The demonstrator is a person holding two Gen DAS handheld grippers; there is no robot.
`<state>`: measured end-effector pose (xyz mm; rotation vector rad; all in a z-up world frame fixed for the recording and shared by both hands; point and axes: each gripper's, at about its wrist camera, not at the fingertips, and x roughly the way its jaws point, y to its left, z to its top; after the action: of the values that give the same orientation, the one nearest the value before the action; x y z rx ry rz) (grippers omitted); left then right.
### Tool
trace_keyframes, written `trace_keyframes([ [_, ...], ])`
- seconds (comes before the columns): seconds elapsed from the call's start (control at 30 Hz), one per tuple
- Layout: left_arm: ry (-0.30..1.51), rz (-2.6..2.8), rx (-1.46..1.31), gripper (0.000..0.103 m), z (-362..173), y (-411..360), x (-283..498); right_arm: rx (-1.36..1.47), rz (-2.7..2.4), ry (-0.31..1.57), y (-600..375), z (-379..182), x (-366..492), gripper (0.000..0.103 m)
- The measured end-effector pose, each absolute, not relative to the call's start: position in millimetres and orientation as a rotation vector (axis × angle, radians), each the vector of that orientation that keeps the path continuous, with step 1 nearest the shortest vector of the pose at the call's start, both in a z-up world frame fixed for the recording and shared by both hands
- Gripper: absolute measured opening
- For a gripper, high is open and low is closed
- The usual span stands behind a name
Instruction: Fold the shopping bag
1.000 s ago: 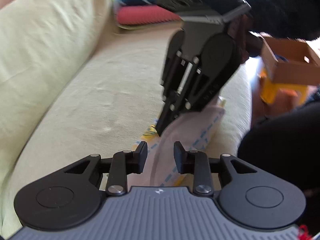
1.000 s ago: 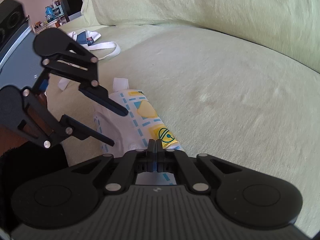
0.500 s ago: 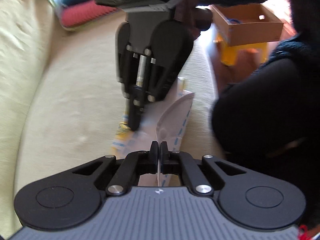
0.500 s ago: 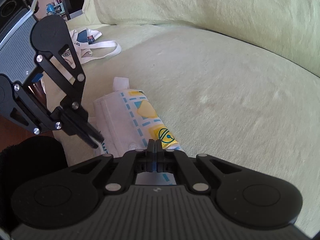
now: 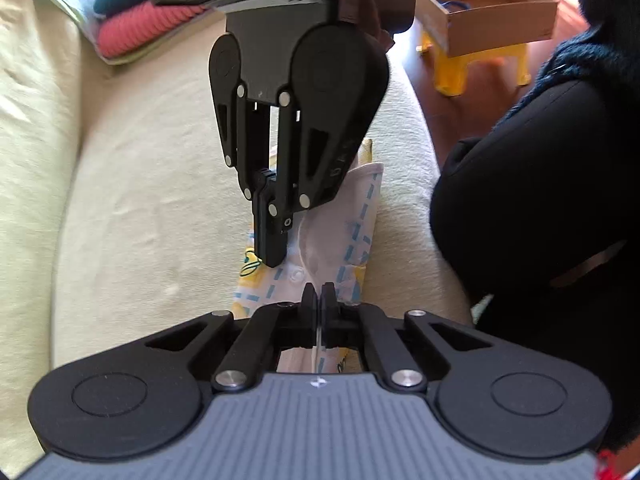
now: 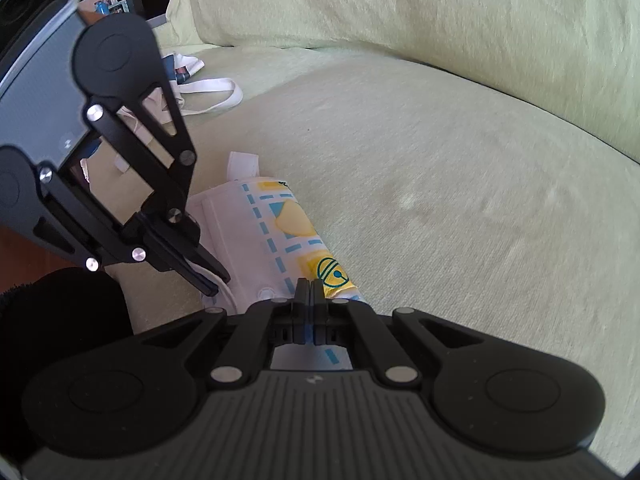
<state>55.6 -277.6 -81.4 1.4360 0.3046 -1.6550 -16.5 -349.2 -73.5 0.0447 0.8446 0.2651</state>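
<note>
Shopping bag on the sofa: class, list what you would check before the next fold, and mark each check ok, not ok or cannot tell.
1. Left gripper shut on the white shopping bag with blue dashes and yellow patches: ok, a thin white edge sits between its pads.
2. Right gripper shut on the bag's printed end: ok.
3. Bag already narrowed to a long strip on the pale green sofa seat: ok.
4. Seat beside the strip free for folding: ok.
5. White strap end tucked in: not ok, it sticks out at the far end.
6. All layers caught in each grip: cannot tell.
</note>
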Motion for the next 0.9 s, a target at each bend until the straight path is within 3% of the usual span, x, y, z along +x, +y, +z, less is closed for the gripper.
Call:
trace_keyframes([
  [0.9, 0.338, -1.345, 1.114, 0.000, -107, -279, 59, 0.080, 0.302, 0.909, -357, -66, -5, 0.000],
])
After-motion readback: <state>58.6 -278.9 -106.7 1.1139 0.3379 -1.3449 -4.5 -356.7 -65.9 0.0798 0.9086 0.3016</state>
